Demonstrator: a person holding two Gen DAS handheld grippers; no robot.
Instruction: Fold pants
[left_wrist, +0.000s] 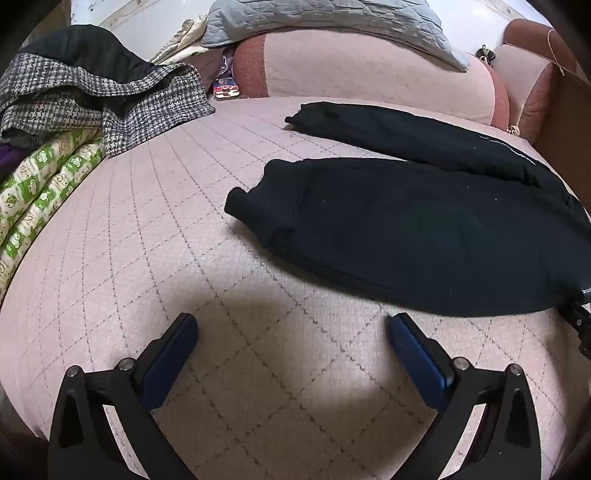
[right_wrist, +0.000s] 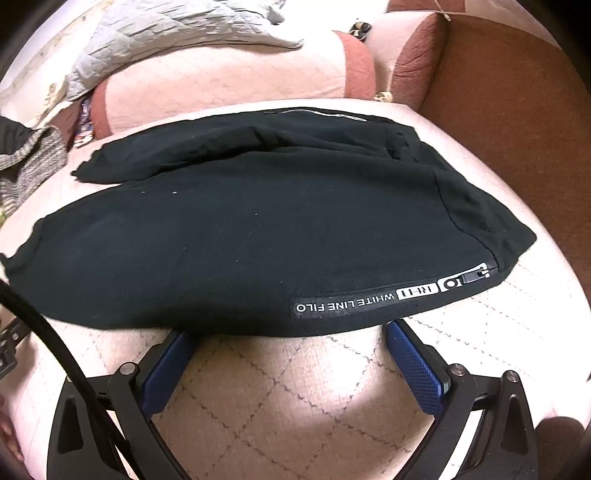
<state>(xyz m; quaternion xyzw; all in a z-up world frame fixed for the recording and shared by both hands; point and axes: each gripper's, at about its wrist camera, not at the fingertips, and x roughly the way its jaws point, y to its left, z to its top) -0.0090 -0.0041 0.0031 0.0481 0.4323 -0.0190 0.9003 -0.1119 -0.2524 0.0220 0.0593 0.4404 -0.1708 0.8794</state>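
Black pants (left_wrist: 406, 229) lie spread flat on the pink quilted bed (left_wrist: 155, 229), legs pointing left and apart, the near leg's cuff at centre. My left gripper (left_wrist: 291, 321) is open and empty, over bare quilt in front of the near leg's cuff. In the right wrist view the pants (right_wrist: 258, 229) fill the middle, with a white-lettered zip pocket strip (right_wrist: 391, 295) on the near edge. My right gripper (right_wrist: 291, 328) is open, its fingertips at the near edge of the pants by the waist end; the left tip sits just under the fabric edge.
A houndstooth garment (left_wrist: 92, 99) and a green-print quilt (left_wrist: 40, 195) are piled at the left. Pink bolster pillows (left_wrist: 369, 74) and a grey quilted cover (left_wrist: 332, 26) lie at the back. A brown bed frame (right_wrist: 517, 122) borders the right side.
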